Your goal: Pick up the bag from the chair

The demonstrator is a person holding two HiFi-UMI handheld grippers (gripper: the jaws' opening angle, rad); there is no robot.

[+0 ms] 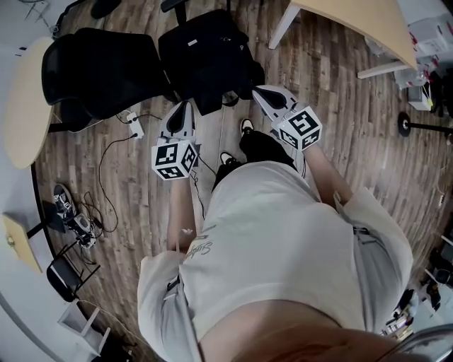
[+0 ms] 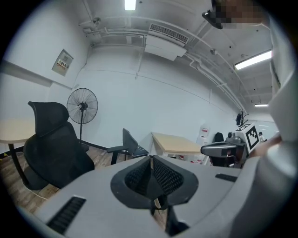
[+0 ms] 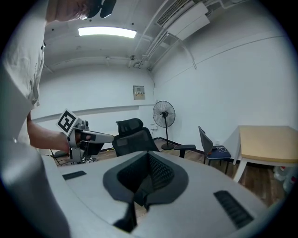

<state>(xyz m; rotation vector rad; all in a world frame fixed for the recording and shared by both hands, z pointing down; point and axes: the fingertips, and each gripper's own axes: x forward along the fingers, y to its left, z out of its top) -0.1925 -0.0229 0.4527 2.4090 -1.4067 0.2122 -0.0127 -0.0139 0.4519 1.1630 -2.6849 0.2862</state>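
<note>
Black bag (image 1: 209, 53) sits on the chair (image 1: 173, 6) just beyond my fingers, right gripper (image 1: 260, 90) nearer than left gripper (image 1: 185, 106), both pressed together on nothing.

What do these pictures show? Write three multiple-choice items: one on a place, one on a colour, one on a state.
1. In the head view, where is the bag?
A. hanging on the wall
B. just right of the office chair
C. in a gripper's jaws

2. What colour is the top of the table?
A. light wood
B. red
C. black

3. How do the left gripper and right gripper stand?
A. both open
B. both shut, empty
C. both shut on the bag

1 B: it sits beside that chair.
2 A: the top is pale tan.
3 B: each gripper view shows jaws together, nothing between.
</note>
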